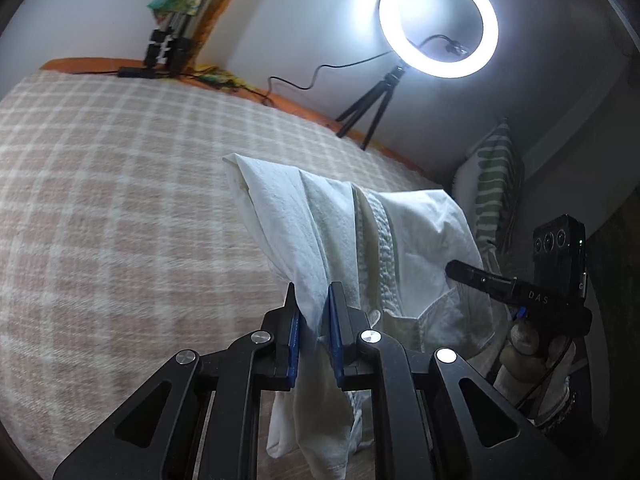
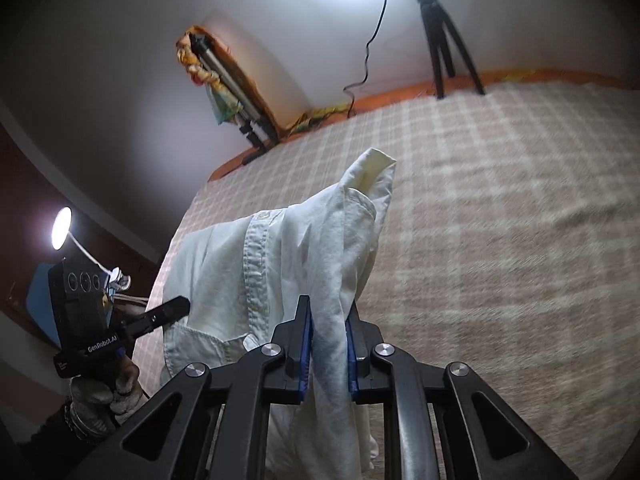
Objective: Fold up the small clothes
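A small white button shirt [image 1: 404,240] hangs in the air above the checked bed cover, held up between both grippers. My left gripper [image 1: 313,300] is shut on a bunch of its cloth, which spills down below the blue pads. In the right wrist view the same white shirt [image 2: 256,264] shows its button strip and a chest pocket. My right gripper [image 2: 329,316] is shut on another fold of it. Each gripper also appears in the other's view: the right gripper [image 1: 452,269] at the shirt's right edge, the left gripper [image 2: 182,305] at its left edge.
A beige and white checked bed cover [image 1: 120,208] fills the area beneath. A lit ring light [image 1: 439,20] on a small tripod stands on the orange bed edge by the wall. A striped pillow [image 1: 496,184] leans at the right. A folded tripod [image 2: 232,80] rests in the corner.
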Demonstrator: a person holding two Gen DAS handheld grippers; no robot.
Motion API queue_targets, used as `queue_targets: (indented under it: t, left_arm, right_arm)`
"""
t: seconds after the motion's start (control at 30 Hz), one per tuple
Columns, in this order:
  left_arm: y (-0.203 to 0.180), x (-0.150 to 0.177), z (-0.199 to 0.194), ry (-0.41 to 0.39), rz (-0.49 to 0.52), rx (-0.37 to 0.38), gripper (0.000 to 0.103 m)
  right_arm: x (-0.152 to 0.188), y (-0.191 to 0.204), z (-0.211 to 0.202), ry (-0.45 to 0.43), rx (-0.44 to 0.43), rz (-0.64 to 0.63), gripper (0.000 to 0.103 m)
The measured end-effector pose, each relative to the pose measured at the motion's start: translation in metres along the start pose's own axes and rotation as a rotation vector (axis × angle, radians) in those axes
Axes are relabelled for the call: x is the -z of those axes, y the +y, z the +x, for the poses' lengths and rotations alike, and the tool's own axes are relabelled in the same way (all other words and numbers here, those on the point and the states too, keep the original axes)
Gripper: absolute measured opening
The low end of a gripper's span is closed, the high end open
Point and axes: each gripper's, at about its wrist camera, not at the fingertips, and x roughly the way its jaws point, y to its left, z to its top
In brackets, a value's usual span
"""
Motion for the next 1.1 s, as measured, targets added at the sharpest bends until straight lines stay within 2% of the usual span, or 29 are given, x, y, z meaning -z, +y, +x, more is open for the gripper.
queue_targets:
  t: [0.23, 0.6, 0.8, 1.1]
  left_arm:
    - [-0.053, -0.026, 0.051, 0.007, 0.078, 0.062, 0.011]
    - [-0.147, -0.073, 0.166, 0.027, 0.157, 0.136, 0.011]
    - [-0.182, -0.088, 0.218, 0.039, 0.202, 0.132, 0.011]
    - [-0.202, -0.107, 0.273, 0.042, 0.251, 0.062, 0.011]
  right_arm:
    - [-0.028, -0.033, -0.047, -0.095, 0.101, -0.008, 0.012]
    - [-0.095, -0.129, -0.098, -0.192, 0.316, 0.031, 0.012]
    - [-0.129, -0.182, -0.103, -0.223, 0.401, 0.064, 0.012]
    - [-0.164, -0.239, -0.082, -0.238, 0.422, 0.099, 0.011]
